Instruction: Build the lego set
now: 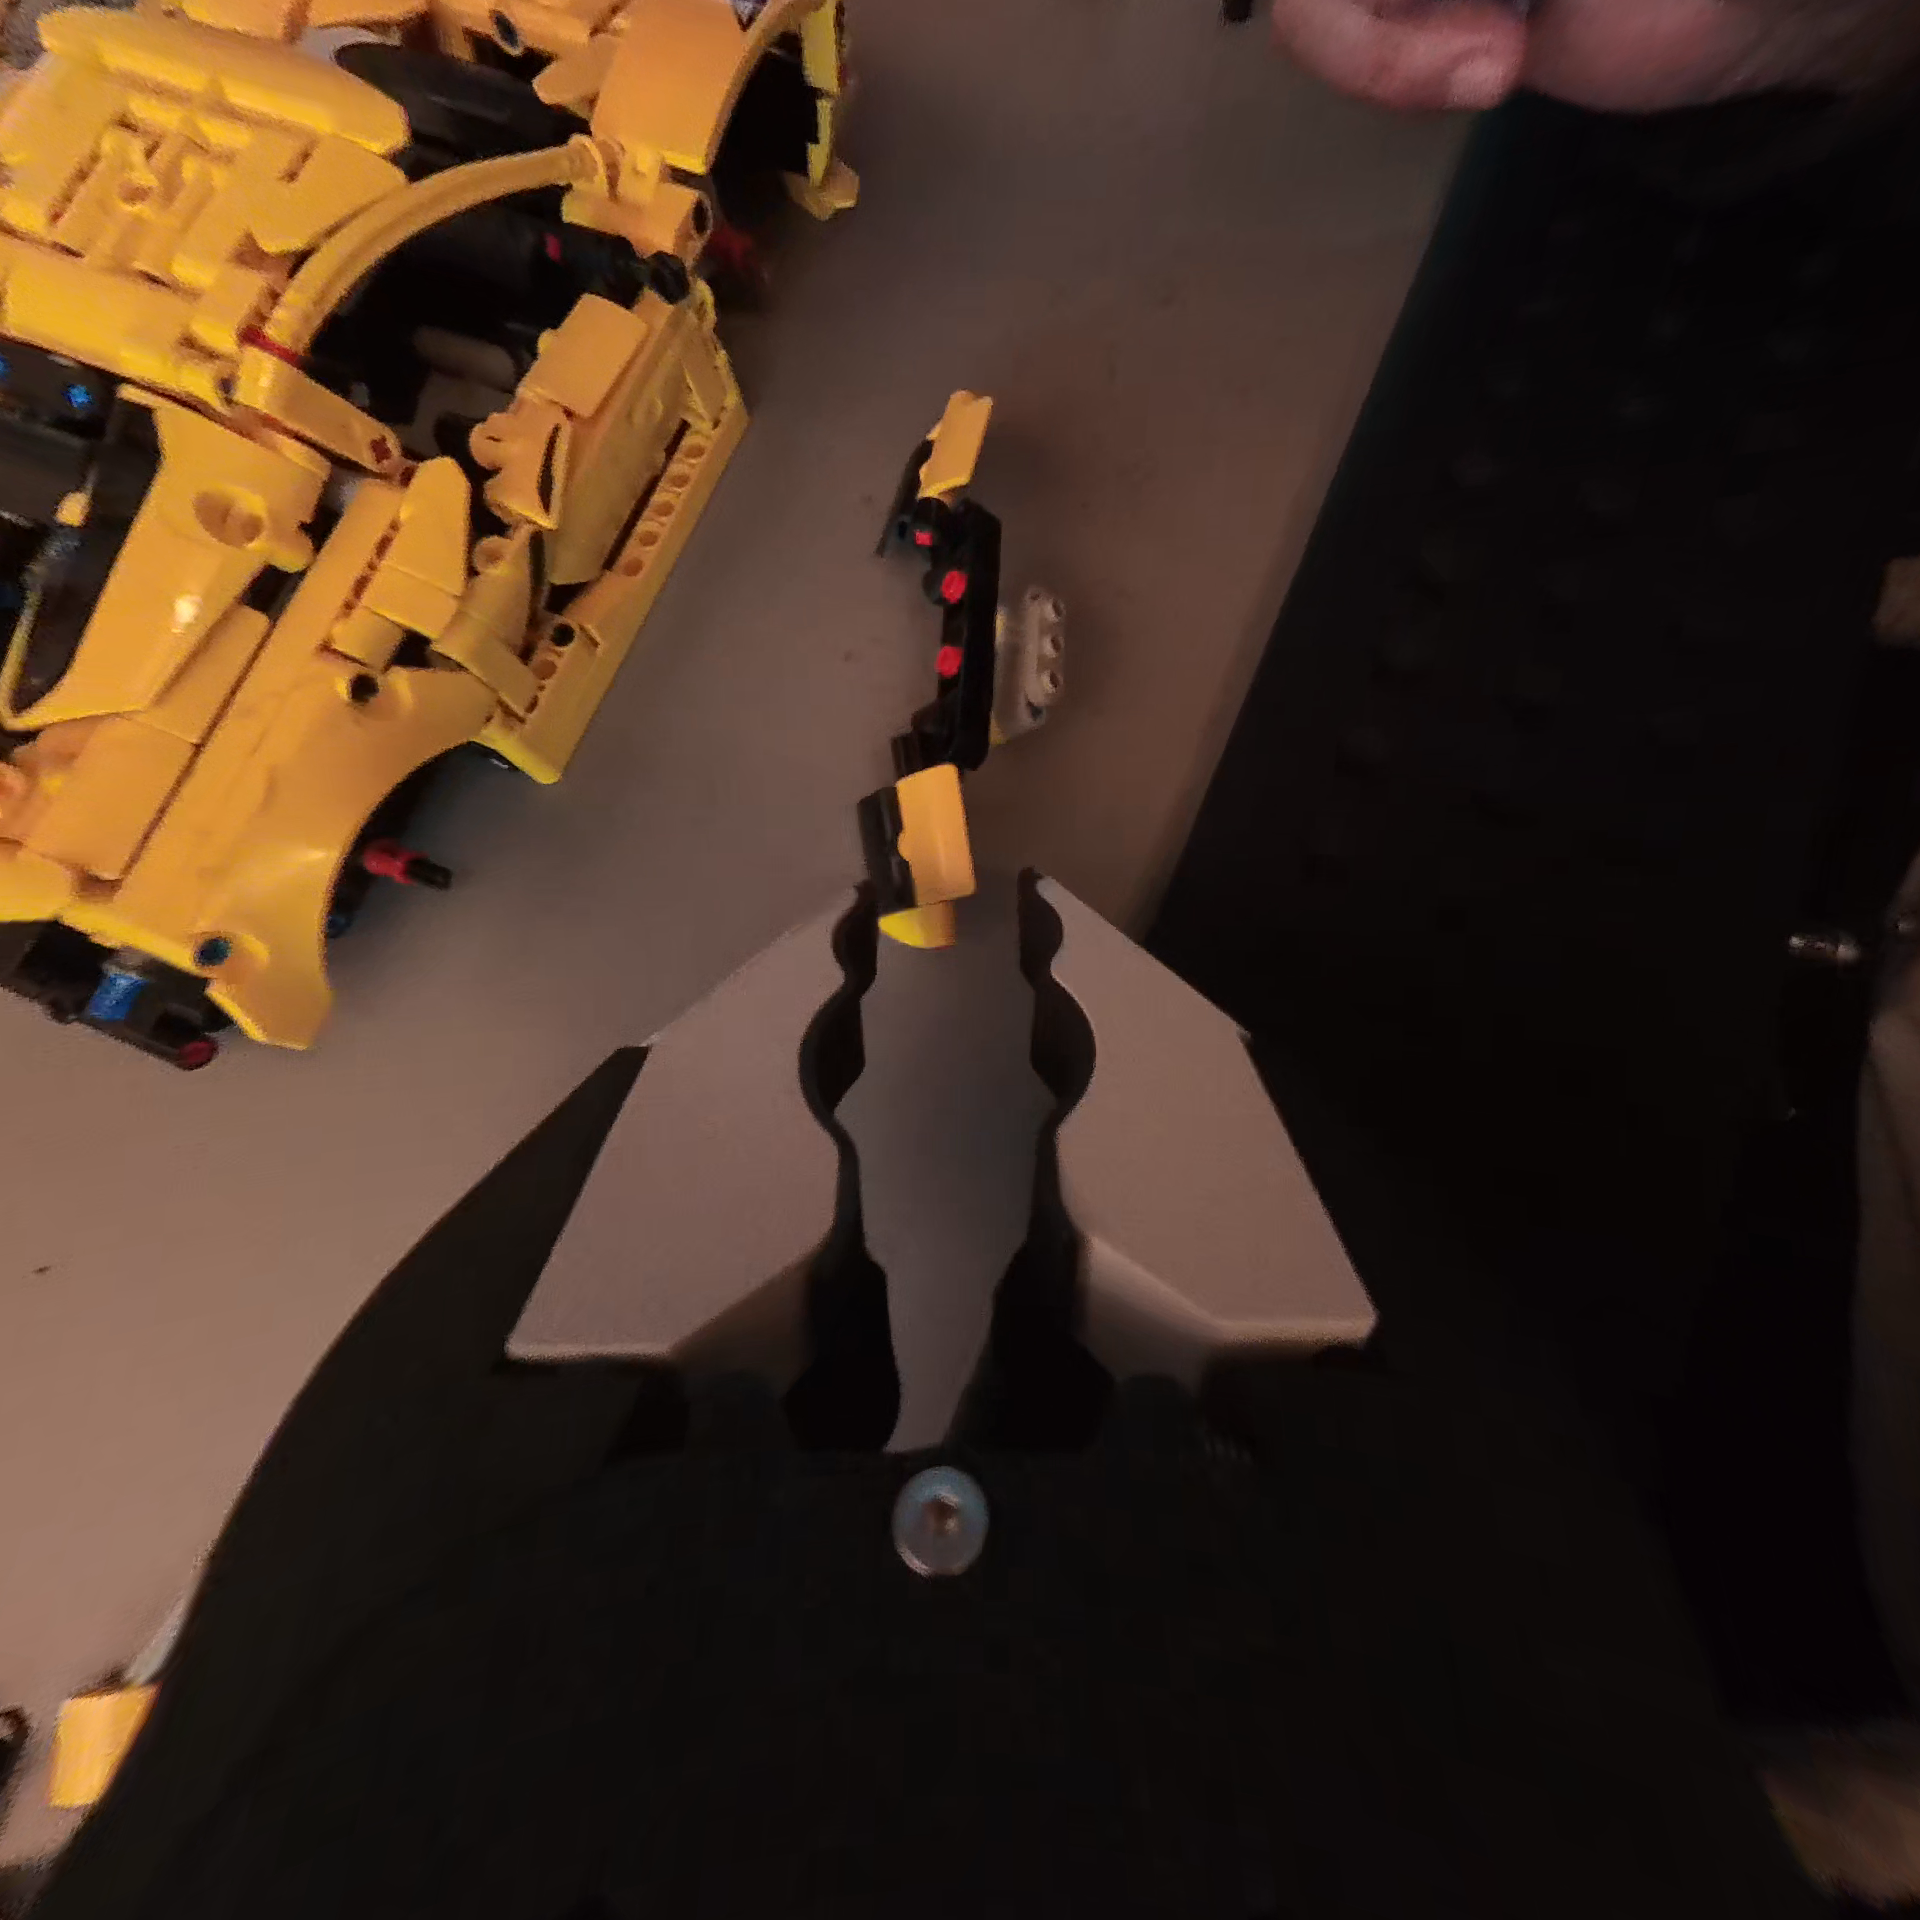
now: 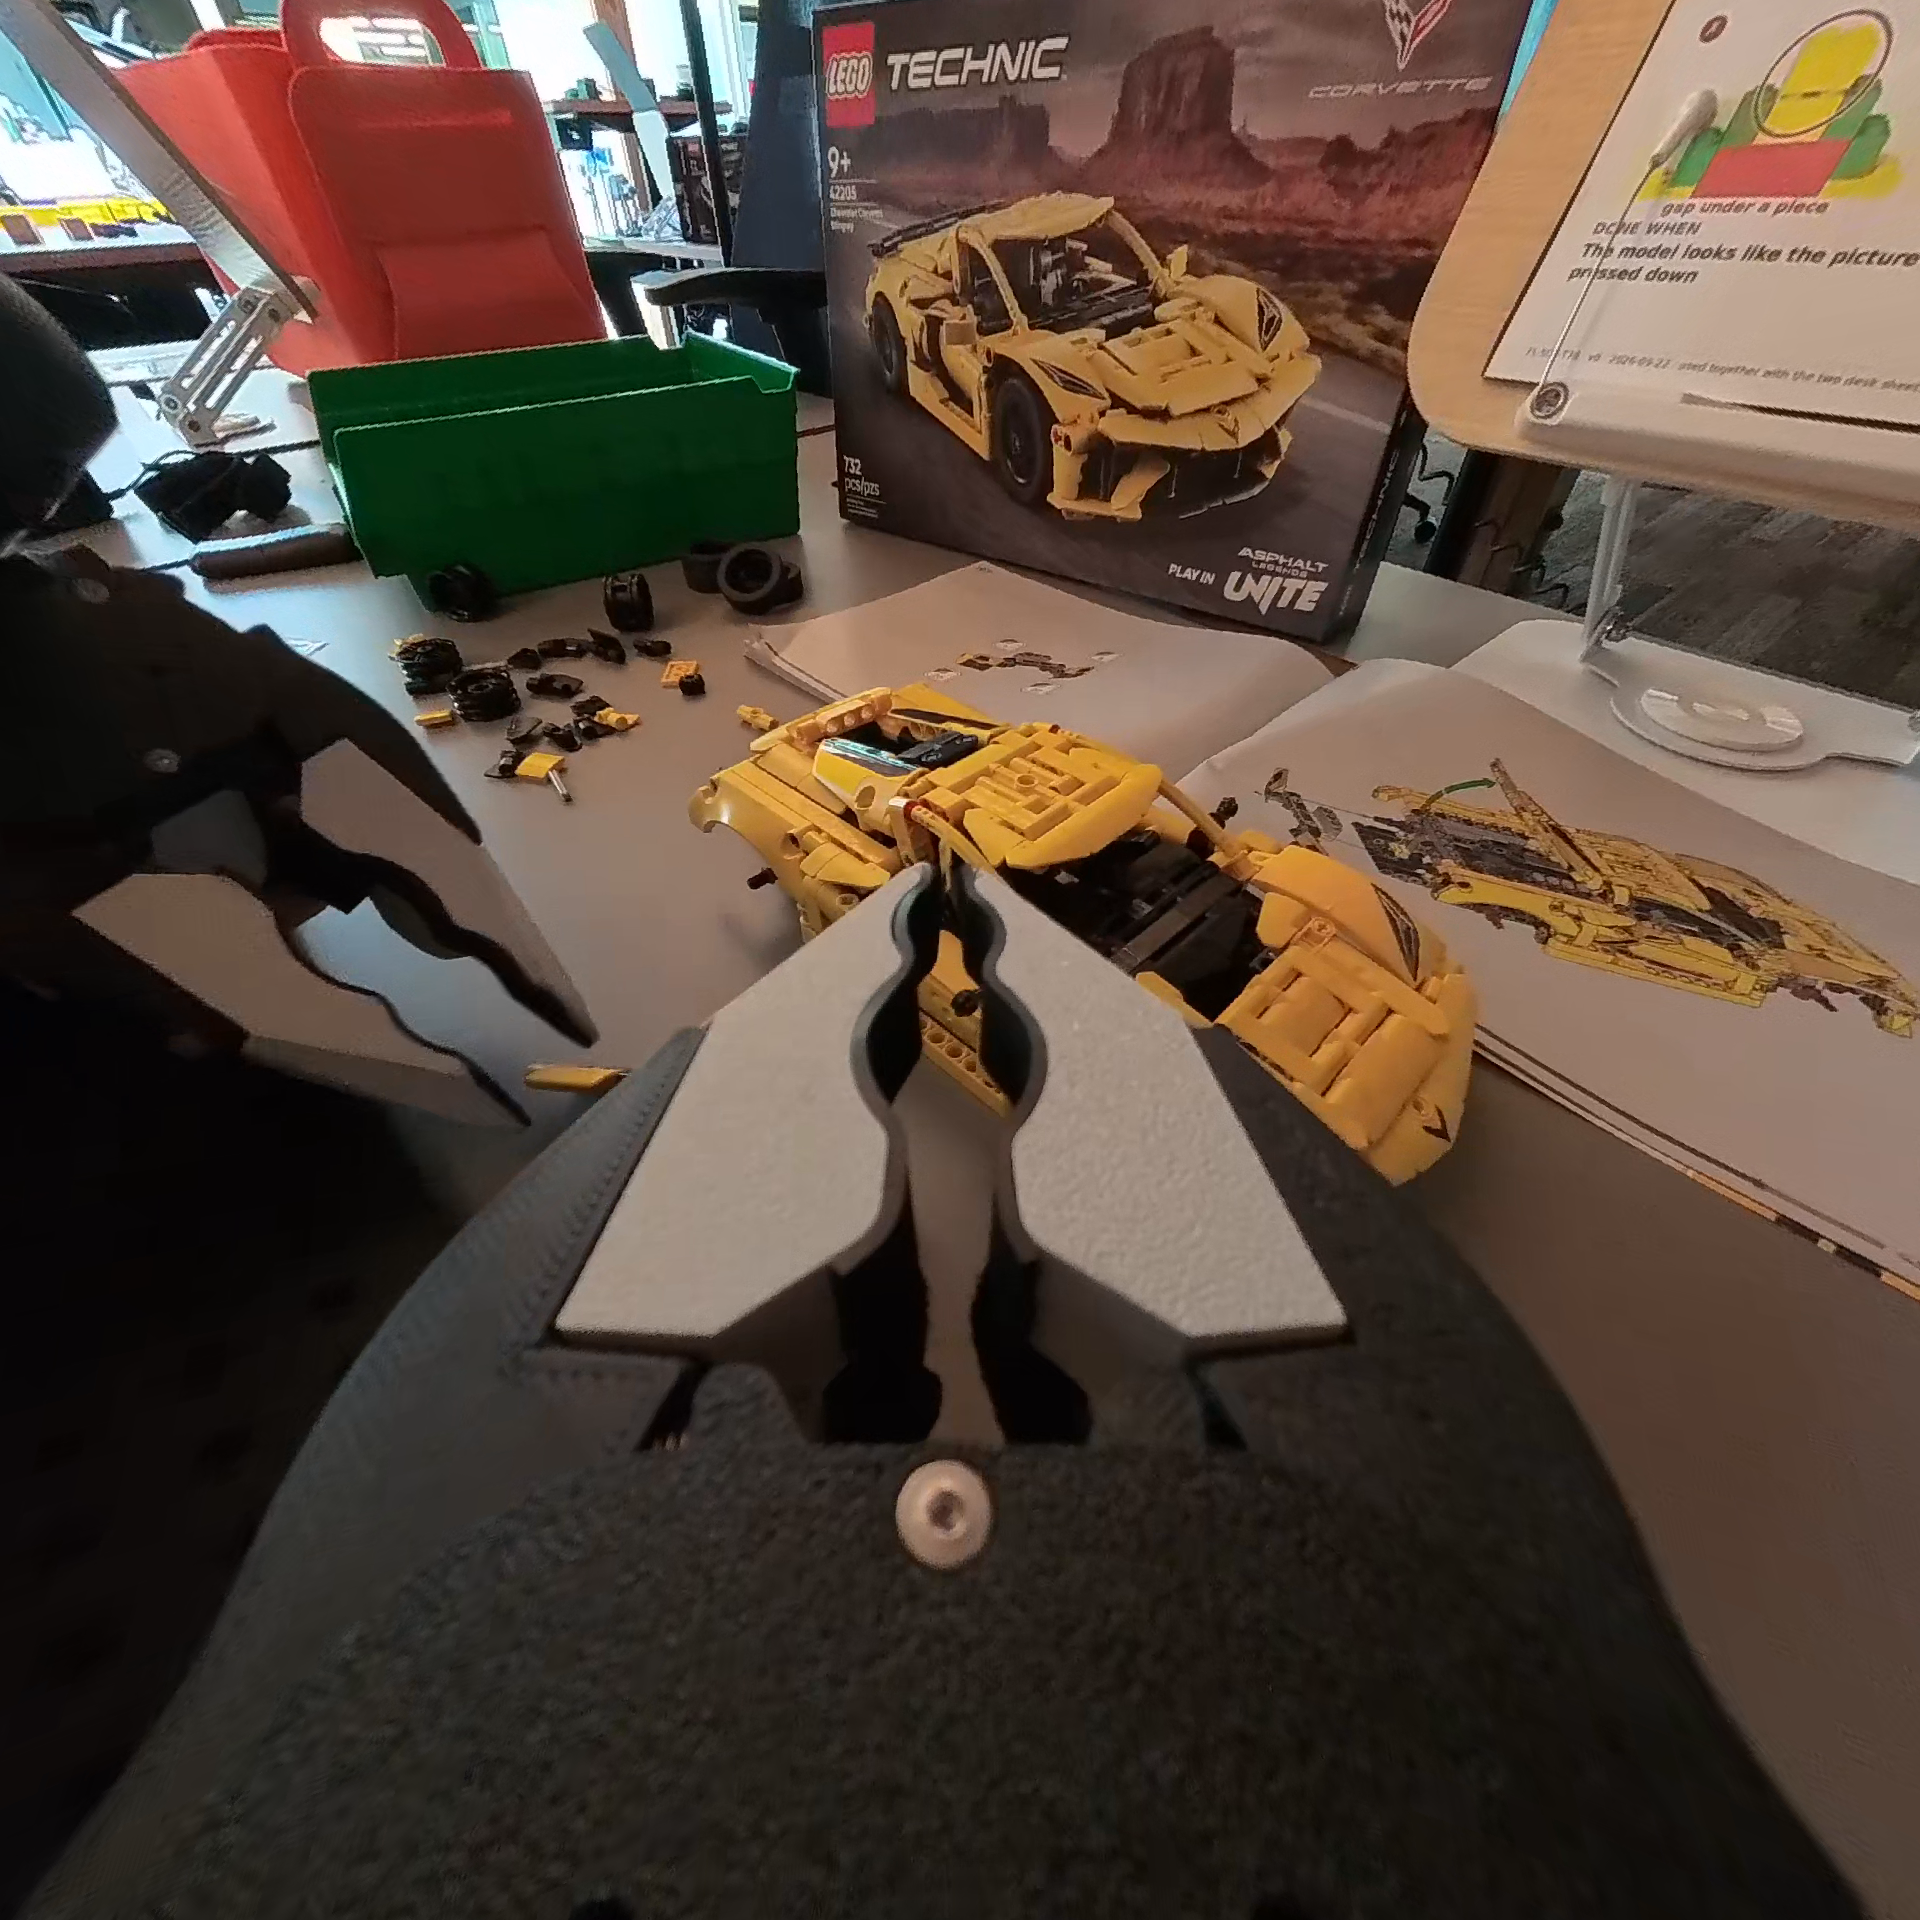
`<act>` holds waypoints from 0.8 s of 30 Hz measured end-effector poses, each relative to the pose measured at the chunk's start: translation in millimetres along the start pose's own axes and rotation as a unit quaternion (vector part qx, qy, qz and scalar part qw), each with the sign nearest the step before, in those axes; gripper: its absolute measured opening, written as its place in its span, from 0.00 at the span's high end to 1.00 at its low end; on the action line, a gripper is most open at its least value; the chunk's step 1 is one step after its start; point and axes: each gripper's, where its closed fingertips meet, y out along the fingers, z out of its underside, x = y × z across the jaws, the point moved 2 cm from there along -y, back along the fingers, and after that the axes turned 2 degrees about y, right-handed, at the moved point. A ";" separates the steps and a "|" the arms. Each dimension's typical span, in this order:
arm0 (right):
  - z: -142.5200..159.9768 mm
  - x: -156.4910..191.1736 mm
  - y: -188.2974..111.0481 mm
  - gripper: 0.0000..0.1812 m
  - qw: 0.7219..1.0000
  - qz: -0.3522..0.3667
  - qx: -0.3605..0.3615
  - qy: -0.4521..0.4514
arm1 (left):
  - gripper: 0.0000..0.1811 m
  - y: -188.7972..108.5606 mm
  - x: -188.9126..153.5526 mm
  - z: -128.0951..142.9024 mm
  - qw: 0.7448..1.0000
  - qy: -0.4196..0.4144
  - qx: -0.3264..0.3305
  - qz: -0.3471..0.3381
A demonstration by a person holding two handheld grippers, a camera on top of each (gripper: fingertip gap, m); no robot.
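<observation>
On the grey table top (image 2: 623,894), at the far left of the right wrist view, the left gripper (image 2: 556,1070) comes in with its grey fingers spread apart and nothing between them. Behind it stands a green plastic bin (image 2: 561,468), and in front of the bin lie loose small black and yellow pieces (image 2: 540,696) and some black tyres (image 2: 743,577). In the middle sits the big yellow brick car (image 2: 1091,894), partly built (black parts show where the roof is open), with one end resting on the open instruction book (image 2: 1558,935). The right gripper (image 2: 951,883) has its tips nearly pressed together at the car's side, around a thin yellow bar; whether it truly pinches it is hard to tell. The set's picture box (image 2: 1122,312) stands behind.

In the left wrist view the car (image 1: 343,499) fills the left. To its right, near the table edge, lies a thin black strip with red pins and yellow end caps (image 1: 951,665). The left gripper (image 1: 948,888) is open, its tips either side of the strip's near yellow end.
</observation>
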 end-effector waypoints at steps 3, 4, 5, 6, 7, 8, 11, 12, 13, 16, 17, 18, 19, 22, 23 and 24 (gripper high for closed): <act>0.3 0.4 0.2 0.99 1.000 -0.002 0.001 0.000 | 0.85 0.4 14.8 9.0 0.998 0.018 0.034 -0.041; 0.3 0.7 0.1 1.00 1.000 -0.003 0.001 0.001 | 0.85 -1.7 23.5 12.9 0.997 0.025 0.044 -0.063; 0.3 0.9 0.2 1.00 1.000 -0.004 0.001 0.002 | 0.85 -4.6 33.2 16.3 0.995 0.029 0.051 -0.084; 0.5 0.8 0.3 0.99 1.000 -0.004 0.001 0.002 | 0.85 -8.1 43.4 19.3 0.993 0.029 0.056 -0.102; 0.9 0.8 0.5 1.00 1.000 -0.004 0.002 0.003 | 0.85 -11.8 53.8 21.8 0.991 0.022 0.058 -0.120; 1.1 0.8 0.7 1.00 1.000 -0.005 0.003 0.003 | 0.85 -15.6 63.0 23.6 0.989 0.007 0.059 -0.133; 1.6 0.5 0.9 1.00 1.000 -0.004 0.005 0.004 | 0.85 -26.3 76.2 22.4 0.986 -0.067 0.036 -0.149; 1.7 0.0 0.9 1.00 1.000 -0.004 0.005 0.005 | 0.85 -29.5 74.1 20.4 0.984 -0.091 0.030 -0.150; 1.8 -0.4 0.9 1.00 1.000 -0.003 0.005 0.005 | 0.85 -32.7 68.9 16.2 0.982 -0.110 0.023 -0.151; 2.4 -1.2 1.1 1.00 1.000 -0.002 0.006 0.009 | 0.85 -31.9 29.5 -9.8 0.979 -0.165 -0.030 -0.112; 2.5 -1.1 1.2 1.00 1.000 -0.003 0.006 0.010 | 0.85 -25.9 11.0 -16.9 0.980 -0.179 -0.034 -0.083; 2.6 -1.0 1.3 1.00 1.000 -0.004 0.007 0.011 | 0.85 -18.1 -5.0 -19.8 0.980 -0.189 -0.024 -0.065; 2.7 -1.0 1.3 1.00 1.000 -0.005 0.007 0.012 | 0.84 -9.4 -16.5 -19.1 0.979 -0.197 -0.006 -0.060; 2.6 -1.1 0.9 1.00 1.000 -0.006 0.007 0.014 | 0.82 13.7 -25.9 -14.5 0.973 -0.217 0.034 -0.070; 2.6 -1.0 0.7 1.00 1.000 -0.007 0.006 0.016 | 0.80 19.1 -23.9 -14.3 0.971 -0.226 0.042 -0.071; 2.5 -1.1 0.5 1.00 1.000 -0.007 0.006 0.017 | 0.78 23.0 -21.8 -16.8 0.969 -0.233 0.043 -0.069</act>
